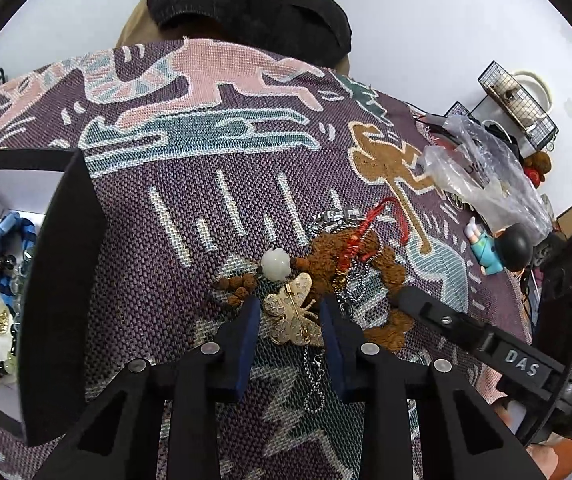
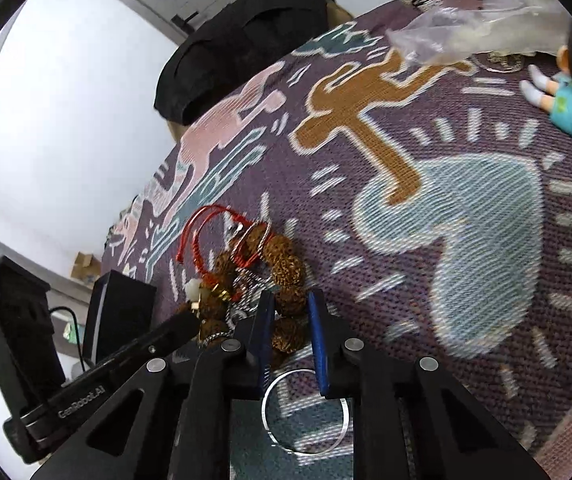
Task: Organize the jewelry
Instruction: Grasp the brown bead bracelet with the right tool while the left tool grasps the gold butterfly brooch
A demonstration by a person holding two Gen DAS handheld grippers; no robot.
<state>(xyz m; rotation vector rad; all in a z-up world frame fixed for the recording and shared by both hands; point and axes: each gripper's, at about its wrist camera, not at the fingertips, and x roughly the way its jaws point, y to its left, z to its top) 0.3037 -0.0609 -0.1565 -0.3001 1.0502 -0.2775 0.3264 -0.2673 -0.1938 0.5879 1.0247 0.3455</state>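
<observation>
Left gripper down on the patterned cloth, jaws narrowed around a gold butterfly brooch; pads look to be at its wing edges, though firm contact cannot be confirmed. Right gripper close by in the same heap, jaws drawn in tight on a brown seed-bead bracelet, one bead pinched between the blue pads. A silver bangle lies flat on the cloth just under the right gripper, untouched.

Tangled pile just beyond: white carved bead, red cord, ball chain, more brown beads. All of it unsorted.

Black box stands at the left edge; inside, dark bead bracelets and blue pieces already lodged. Judged: sorting under way, most of the heap still to go.

Farther off: clear plastic bag, small doll, wire basket.

Box interior cut off by the frame; which strands link together in the pile cannot be told
</observation>
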